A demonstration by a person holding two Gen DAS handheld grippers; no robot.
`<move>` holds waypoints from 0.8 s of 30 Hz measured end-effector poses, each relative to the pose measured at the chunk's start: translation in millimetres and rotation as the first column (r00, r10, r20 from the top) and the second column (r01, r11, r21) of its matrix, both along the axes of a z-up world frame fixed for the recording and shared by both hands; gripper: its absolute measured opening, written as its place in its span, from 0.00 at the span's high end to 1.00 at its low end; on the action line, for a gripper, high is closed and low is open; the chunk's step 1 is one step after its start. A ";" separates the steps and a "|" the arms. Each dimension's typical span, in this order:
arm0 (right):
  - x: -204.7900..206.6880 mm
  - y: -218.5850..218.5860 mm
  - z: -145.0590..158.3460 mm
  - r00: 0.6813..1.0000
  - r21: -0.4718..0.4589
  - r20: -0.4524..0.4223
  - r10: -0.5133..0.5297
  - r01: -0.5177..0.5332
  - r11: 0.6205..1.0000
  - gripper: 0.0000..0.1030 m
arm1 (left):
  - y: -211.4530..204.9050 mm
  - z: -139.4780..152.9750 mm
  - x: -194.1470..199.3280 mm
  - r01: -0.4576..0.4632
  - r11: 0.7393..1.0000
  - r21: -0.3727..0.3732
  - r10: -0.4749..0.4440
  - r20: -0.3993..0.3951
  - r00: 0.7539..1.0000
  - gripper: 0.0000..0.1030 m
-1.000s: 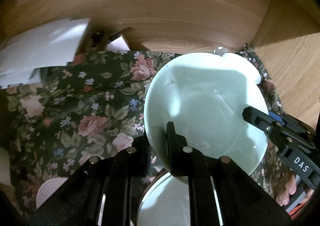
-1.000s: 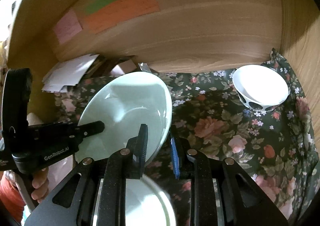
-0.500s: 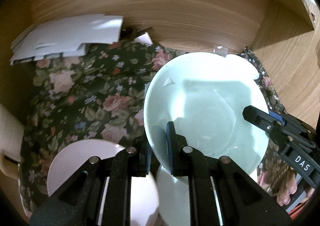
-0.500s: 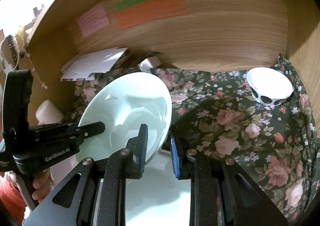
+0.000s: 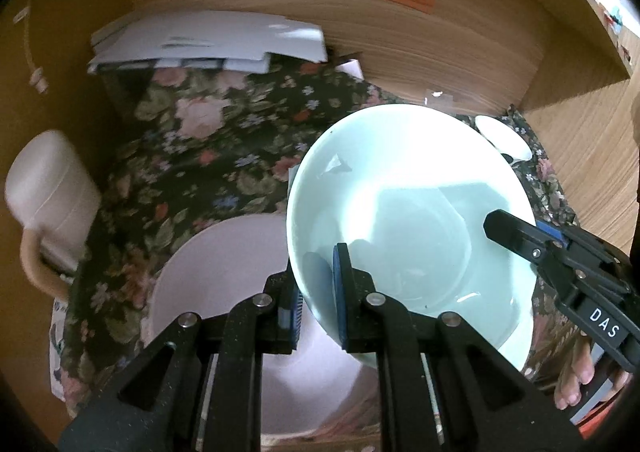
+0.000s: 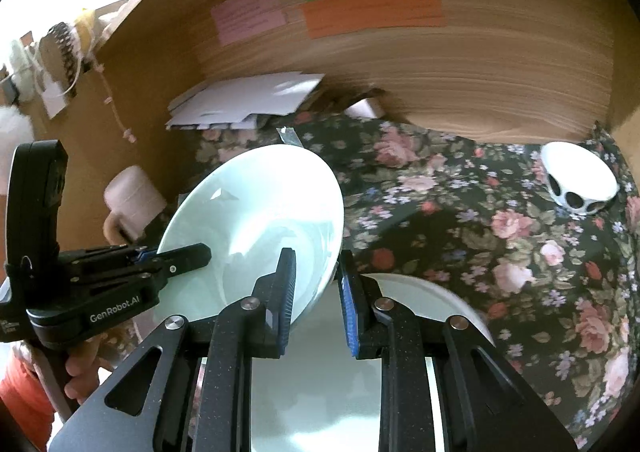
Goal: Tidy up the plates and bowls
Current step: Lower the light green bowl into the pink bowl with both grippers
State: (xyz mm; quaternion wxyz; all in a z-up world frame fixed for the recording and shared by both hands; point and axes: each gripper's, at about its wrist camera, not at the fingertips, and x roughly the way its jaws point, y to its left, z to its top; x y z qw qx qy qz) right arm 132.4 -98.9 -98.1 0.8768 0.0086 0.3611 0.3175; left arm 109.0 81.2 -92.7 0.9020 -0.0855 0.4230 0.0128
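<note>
A pale green bowl (image 5: 404, 195) is held tilted in the air by both grippers. My left gripper (image 5: 316, 292) is shut on its near-left rim. My right gripper (image 6: 316, 288) clamps the opposite rim of the same bowl (image 6: 256, 219) and shows in the left wrist view (image 5: 516, 236) at the right. Below the bowl lies a white plate (image 5: 224, 272), also seen in the right wrist view (image 6: 420, 304). A small white bowl with round holes (image 6: 576, 179) sits at the far right on the floral cloth.
The floral tablecloth (image 6: 500, 244) covers a desk recess with wooden walls (image 6: 460, 71). A stack of white papers (image 5: 208, 39) lies at the back left. A pale mug (image 5: 48, 191) stands at the left. Coloured sticky notes (image 6: 372, 11) are on the back wall.
Both grippers have lifted the green bowl and drawn back from the wall. More of the white plate and the mug at the left has come into view below.
</note>
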 end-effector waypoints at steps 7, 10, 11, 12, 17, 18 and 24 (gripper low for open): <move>-7.7 25.3 -7.4 0.998 -0.002 -0.018 0.059 -0.059 0.998 0.81 | 26.5 -6.2 -24.0 -0.060 0.998 -0.002 0.060 0.000 0.998 0.87; -8.7 36.3 -11.2 0.997 0.005 -0.019 0.077 -0.077 0.997 0.81 | 36.5 -10.1 -30.9 -0.087 0.996 -0.010 0.086 -0.007 0.996 0.87; -9.1 40.5 -12.8 0.996 0.005 -0.023 0.085 -0.085 0.996 0.81 | 39.2 -11.4 -32.6 -0.092 0.996 -0.012 0.092 -0.008 0.996 0.87; -9.2 43.4 -14.1 0.995 0.004 -0.027 0.092 -0.092 0.996 0.81 | 42.7 -12.8 -34.5 -0.100 0.995 -0.013 0.099 -0.010 0.995 0.87; -9.4 57.2 -22.9 0.992 -0.011 -0.045 0.117 -0.117 0.993 0.81 | 53.1 -18.8 -40.4 -0.125 0.992 -0.020 0.124 -0.022 0.992 0.87; -9.2 59.3 -25.0 0.992 -0.016 -0.050 0.119 -0.120 0.993 0.81 | 54.6 -20.2 -41.1 -0.126 0.992 -0.021 0.126 -0.024 0.992 0.87; -6.3 66.9 -36.3 0.988 -0.038 -0.085 0.130 -0.134 0.990 0.81 | 62.8 -31.6 -40.7 -0.128 0.992 -0.022 0.127 -0.052 0.991 0.87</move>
